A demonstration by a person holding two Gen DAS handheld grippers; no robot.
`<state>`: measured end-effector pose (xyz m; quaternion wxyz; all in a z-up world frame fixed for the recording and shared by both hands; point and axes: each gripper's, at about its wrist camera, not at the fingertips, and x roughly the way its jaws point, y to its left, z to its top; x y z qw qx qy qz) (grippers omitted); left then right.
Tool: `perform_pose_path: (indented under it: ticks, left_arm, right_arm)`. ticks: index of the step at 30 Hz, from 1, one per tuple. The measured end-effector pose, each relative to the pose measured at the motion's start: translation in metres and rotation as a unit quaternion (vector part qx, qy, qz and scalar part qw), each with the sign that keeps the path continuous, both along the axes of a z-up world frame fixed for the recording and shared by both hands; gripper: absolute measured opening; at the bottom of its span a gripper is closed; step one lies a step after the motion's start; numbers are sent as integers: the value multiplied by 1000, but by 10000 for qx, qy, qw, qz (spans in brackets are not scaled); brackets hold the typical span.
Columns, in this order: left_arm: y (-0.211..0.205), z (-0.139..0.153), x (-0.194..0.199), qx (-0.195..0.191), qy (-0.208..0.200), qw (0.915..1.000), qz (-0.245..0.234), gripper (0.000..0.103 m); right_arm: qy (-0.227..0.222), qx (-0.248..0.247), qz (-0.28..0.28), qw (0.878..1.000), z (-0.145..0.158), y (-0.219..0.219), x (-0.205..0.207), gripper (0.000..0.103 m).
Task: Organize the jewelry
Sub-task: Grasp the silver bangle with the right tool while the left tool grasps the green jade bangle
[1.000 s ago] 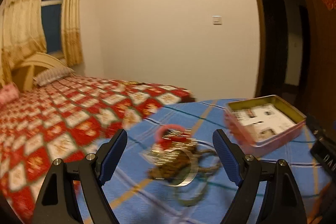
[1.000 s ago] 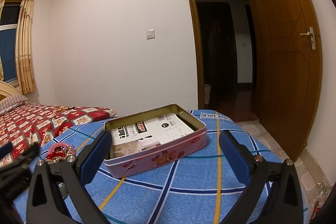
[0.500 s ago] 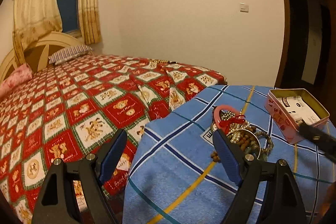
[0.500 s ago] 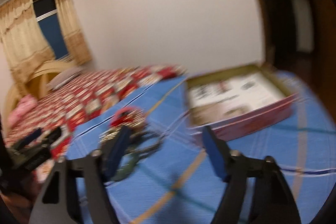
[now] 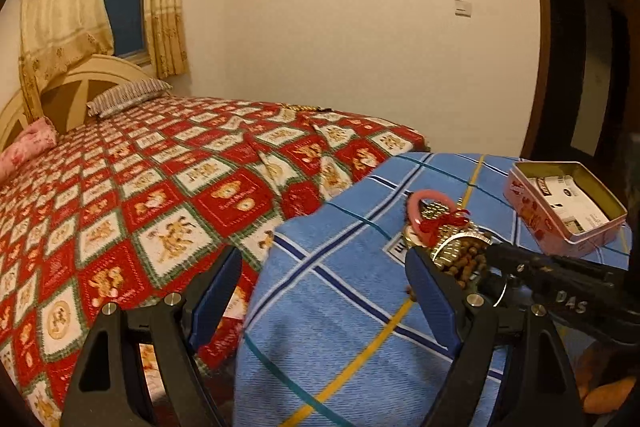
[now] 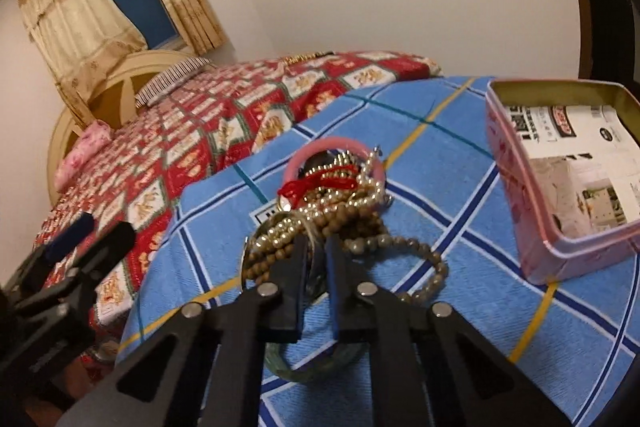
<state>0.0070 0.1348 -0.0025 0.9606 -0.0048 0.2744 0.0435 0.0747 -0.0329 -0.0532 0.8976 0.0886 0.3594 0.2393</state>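
Right gripper (image 6: 316,259): jaws nearly together, tips buried in the near edge of the tangled heap of bead bracelets, gold chains and bangles (image 6: 336,203) on the blue plaid cloth (image 6: 440,155). Looks pinched on something thin there, maybe a metal bangle, but I can't tell which piece. A green twisted bangle (image 6: 316,367) lies under the fingers.

Pile is dead ahead of the right gripper, running away from it toward the pink plastic bangle (image 6: 332,147). Open pink rectangular tin (image 6: 516,163), printed card inside, sits to the right, near but apart.

Left gripper (image 5: 324,291): spread wide, empty, at the cloth's near-left edge, pile off its right finger. Right is nearer. It's pitched down, low over the cloth.
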Motion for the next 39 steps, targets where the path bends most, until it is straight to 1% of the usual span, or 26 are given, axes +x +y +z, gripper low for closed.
perform_pose_path:
  ticks: [4,6,10,12,13,14,17,20,22,23,24,25,26,28,30,32,34,37,39]
  left_arm:
    - [-9,0,1,-53,40,9998,-205,84]
    - [-16,1,1,-99,50,9992,-373,84]
    - [-35,0,3,-440,225,9945,-921,84]
    - [-47,-5,8,-651,477,9902,-1139,84]
    - [-52,-8,11,-687,605,9887,-1188,84]
    - [-60,-13,13,-682,772,9868,-1252,83]
    - [-83,-26,17,-606,1179,9802,-1469,83]
    - [-100,-41,23,-537,1579,9748,-1485,83]
    - [-104,-52,34,-537,1954,9697,-1363,82]
    - [-104,-50,35,-519,1895,9721,-1279,76]
    - [-102,-48,37,-562,1859,9736,-1200,52]
    - [-99,-48,38,-549,1835,9753,-1105,41]
    - [-96,-48,38,-565,1829,9759,-1049,36]
    - [-91,-48,36,-551,1815,9764,-1031,21]
    - [-86,-49,31,-580,1793,9764,-1058,15]
    - [-79,-47,25,-680,1738,9760,-1117,15]
    - [-74,-43,19,-684,1607,9774,-1193,15]
    - [-70,-31,10,-662,1237,9813,-1320,14]
    - [-70,-18,3,-666,916,9820,-1512,14]
  right_arm:
    - [-274,214,-133,9993,10,-16,-9,12]
    - [-461,455,-251,9976,17,-34,-15,12]
    - [-815,681,-627,9924,30,-59,-19,12]
    - [-907,762,-913,9887,33,-75,-17,12]
    - [-904,788,-1032,9874,32,-83,-16,12]
    - [-895,794,-1193,9856,30,-91,-16,12]
    - [-832,846,-1405,9829,27,-101,-13,12]
    - [-845,814,-1491,9818,28,-104,-13,12]
    - [-865,749,-1509,9819,29,-103,-13,12]
    - [-867,727,-1504,9821,29,-102,-13,12]
    - [-877,703,-1516,9820,30,-102,-14,12]
    - [-899,680,-1530,9818,31,-104,-16,12]
    - [-941,648,-1549,9813,32,-105,-17,12]
    - [-971,678,-1581,9803,32,-109,-17,12]
    - [-980,743,-1623,9791,33,-114,-17,12]
    - [-992,745,-1659,9783,33,-117,-18,12]
    - [-1024,755,-1702,9772,35,-121,-20,12]
    - [-1094,805,-1797,9743,38,-131,-23,12]
    - [-1122,865,-1885,9718,40,-138,-24,12]
